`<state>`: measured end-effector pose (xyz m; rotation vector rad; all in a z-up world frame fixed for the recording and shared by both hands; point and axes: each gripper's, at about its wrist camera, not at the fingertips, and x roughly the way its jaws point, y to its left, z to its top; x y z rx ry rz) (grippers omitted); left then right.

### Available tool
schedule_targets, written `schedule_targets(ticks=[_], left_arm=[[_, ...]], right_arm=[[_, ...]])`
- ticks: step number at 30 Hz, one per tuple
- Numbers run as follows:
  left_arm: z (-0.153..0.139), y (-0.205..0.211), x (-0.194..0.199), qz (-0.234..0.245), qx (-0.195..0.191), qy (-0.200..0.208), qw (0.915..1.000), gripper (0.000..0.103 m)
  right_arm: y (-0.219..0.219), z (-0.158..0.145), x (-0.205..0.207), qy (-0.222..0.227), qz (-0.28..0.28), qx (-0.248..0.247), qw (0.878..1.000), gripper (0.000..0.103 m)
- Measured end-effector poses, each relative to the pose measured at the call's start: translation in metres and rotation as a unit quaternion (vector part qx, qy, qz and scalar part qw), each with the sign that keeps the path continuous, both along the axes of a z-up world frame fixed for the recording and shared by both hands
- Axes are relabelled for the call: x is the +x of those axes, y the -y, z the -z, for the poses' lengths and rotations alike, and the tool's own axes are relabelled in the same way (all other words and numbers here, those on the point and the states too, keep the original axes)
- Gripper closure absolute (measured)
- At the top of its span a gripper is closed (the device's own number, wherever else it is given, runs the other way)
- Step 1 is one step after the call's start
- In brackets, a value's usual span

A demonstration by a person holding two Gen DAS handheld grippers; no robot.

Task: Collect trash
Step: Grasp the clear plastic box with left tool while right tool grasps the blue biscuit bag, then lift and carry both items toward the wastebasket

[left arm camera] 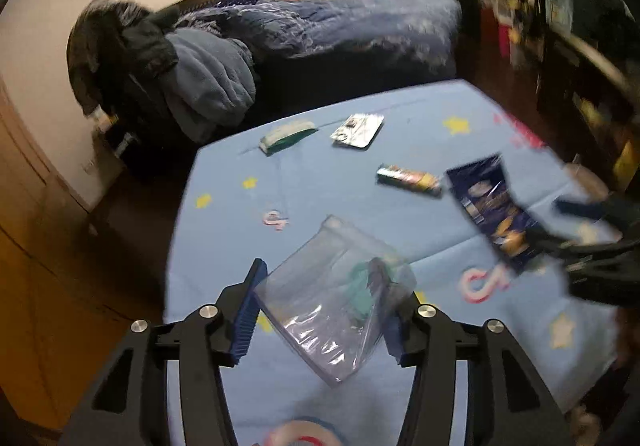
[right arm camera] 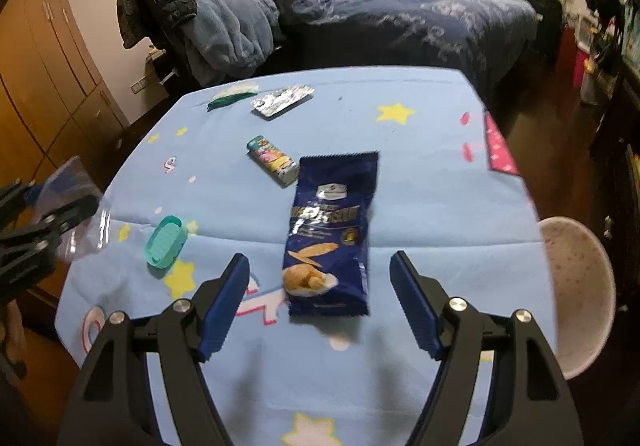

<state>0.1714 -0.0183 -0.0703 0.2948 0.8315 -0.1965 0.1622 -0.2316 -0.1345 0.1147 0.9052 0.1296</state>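
Right wrist view, left to right: the left gripper (right arm camera: 60, 202) holds a clear bag (right arm camera: 76, 182) loosely off the table's (right arm camera: 440, 182) edge, the right gripper (right arm camera: 318, 298), spread wide and empty, should straddle the dark blue snack packet (right arm camera: 332, 230), whose writing is too blurred to read.

The right tool (right arm camera: 320, 296) hangs over the bench (right arm camera: 440, 186), jaws spread wide with the dark blue snack packet (right arm camera: 332, 234) between them, neither pad touching it. Beyond lie a small colourful box (right arm camera: 273, 162), a silver blister pack (right arm camera: 282, 100) and a green-and-white packet (right arm camera: 232, 93). A teal case (right arm camera: 166, 242) sits left, near the left tool (right arm camera: 36, 222) with a clear bag (right arm camera: 80, 214)
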Motion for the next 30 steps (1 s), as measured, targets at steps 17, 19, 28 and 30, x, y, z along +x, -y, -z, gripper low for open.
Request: schedule_targets(ticks=[17, 19, 28, 30], left_arm=[[0.005, -0.025, -0.005, -0.056, -0.093, -0.02, 0.9939, 0.043], [0.004, -0.025, -0.007, -0.058, -0.09, -0.016, 0.9941, 0.043], [-0.008, -0.009, -0.02, -0.046, -0.058, 0.023, 0.997, 0.043], [-0.012, -0.002, -0.024, -0.036, -0.052, 0.034, 0.9974, 0.043]], right_arm=[[-0.019, 0.025, 0.027, -0.009, 0.002, -0.062, 0.998, 0.086], [-0.018, 0.018, 0.02, -0.002, 0.001, -0.057, 0.998, 0.088], [-0.013, -0.01, -0.021, 0.026, 0.004, -0.044, 0.999, 0.091], [-0.01, -0.019, -0.033, 0.036, 0.007, -0.042, 0.998, 0.091]])
